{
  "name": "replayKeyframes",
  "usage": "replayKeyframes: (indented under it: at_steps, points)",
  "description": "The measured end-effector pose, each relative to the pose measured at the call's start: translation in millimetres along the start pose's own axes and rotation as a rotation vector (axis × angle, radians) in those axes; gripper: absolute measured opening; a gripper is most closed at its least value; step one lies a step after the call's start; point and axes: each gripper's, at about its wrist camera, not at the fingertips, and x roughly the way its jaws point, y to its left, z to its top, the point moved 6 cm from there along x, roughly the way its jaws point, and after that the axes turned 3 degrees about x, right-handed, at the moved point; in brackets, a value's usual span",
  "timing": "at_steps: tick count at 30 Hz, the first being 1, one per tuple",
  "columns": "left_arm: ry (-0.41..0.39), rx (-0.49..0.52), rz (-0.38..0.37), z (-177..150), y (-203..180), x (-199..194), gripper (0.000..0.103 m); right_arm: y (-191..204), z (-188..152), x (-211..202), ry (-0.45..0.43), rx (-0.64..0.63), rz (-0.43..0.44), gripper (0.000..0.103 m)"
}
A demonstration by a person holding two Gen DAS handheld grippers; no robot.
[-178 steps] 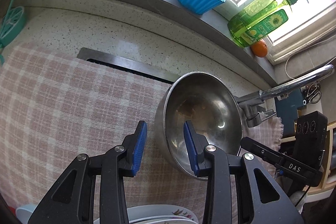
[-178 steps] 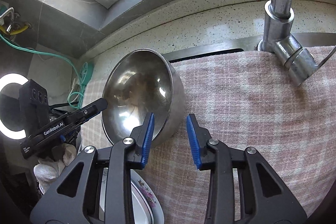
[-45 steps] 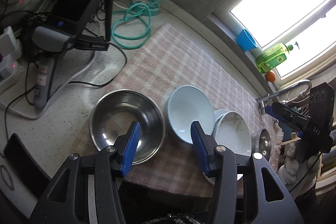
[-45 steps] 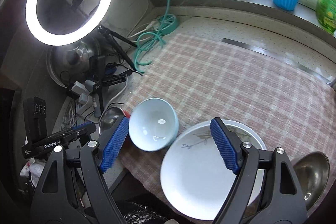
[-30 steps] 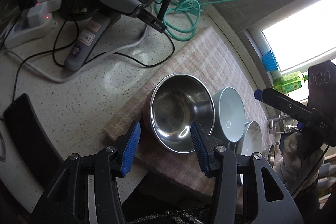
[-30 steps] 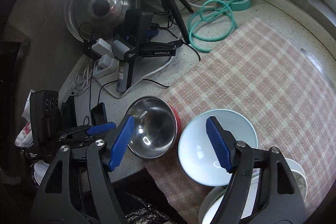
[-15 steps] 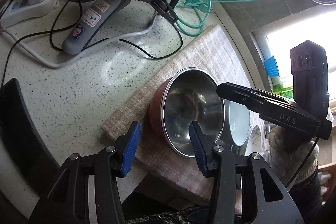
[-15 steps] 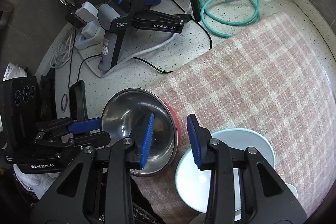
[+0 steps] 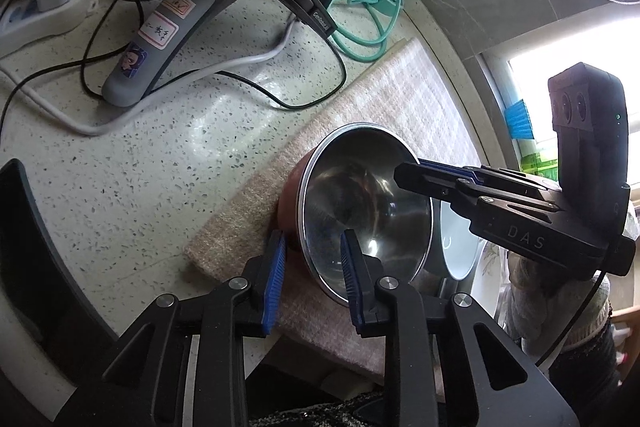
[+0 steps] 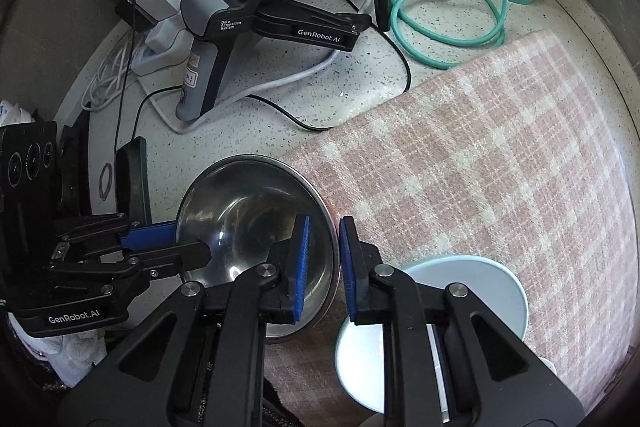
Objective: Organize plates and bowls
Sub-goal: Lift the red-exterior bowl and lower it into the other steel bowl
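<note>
Speckled counter [image 9: 120, 163] carries a pink checked cloth [image 10: 480, 163]; at its near corner sits the steel bowl [image 10: 248, 211]. Left gripper [image 9: 312, 267] and right gripper [image 10: 322, 259] jaws have just been closing, each straddling opposite sides of its rim, nearly pinched together.

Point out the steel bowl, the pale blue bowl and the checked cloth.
steel bowl [image 10: 248, 227], right wrist view, inner wall.
pale blue bowl [image 10: 492, 291], right wrist view, inside near rim.
checked cloth [image 10: 480, 155], right wrist view, bare middle.
</note>
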Motion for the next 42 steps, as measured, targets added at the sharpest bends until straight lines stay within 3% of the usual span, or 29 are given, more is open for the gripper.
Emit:
replayKeyframes:
  at_steps: [13, 20, 23, 25, 27, 31, 35, 39, 42]
  points:
    - [-0.08, 0.022, 0.012, 18, -16, -27, 0.024, -2, -1, -30, -0.079, 0.066, 0.049, 0.013]
    - [-0.111, 0.094, -0.024, 27, -48, -44, 0.024, -14, -13, -71, -0.15, 0.117, 0.079, 0.013]
    - [-0.115, 0.135, -0.04, 30, -65, -46, 0.024, -23, -19, -85, -0.185, 0.133, 0.054, 0.013]
    - [-0.156, 0.193, -0.003, 36, -76, -39, 0.024, -31, -17, -84, -0.208, 0.164, 0.017, 0.011]
    - [-0.143, 0.231, 0.069, 46, -81, -25, 0.024, -37, -10, -85, -0.217, 0.175, -0.011, 0.009]
    - [-0.184, 0.242, 0.027, 62, -94, -36, 0.023, -50, -7, -110, -0.285, 0.216, 0.028, 0.009]
    - [-0.224, 0.332, 0.04, 70, -124, -48, 0.023, -63, -10, -129, -0.332, 0.28, 0.048, 0.009]
    - [-0.21, 0.39, 0.004, 68, -148, -53, 0.023, -78, -28, -145, -0.346, 0.344, 0.076, 0.008]
    - [-0.18, 0.419, -0.03, 64, -164, -44, 0.023, -89, -51, -155, -0.347, 0.378, 0.048, 0.008]
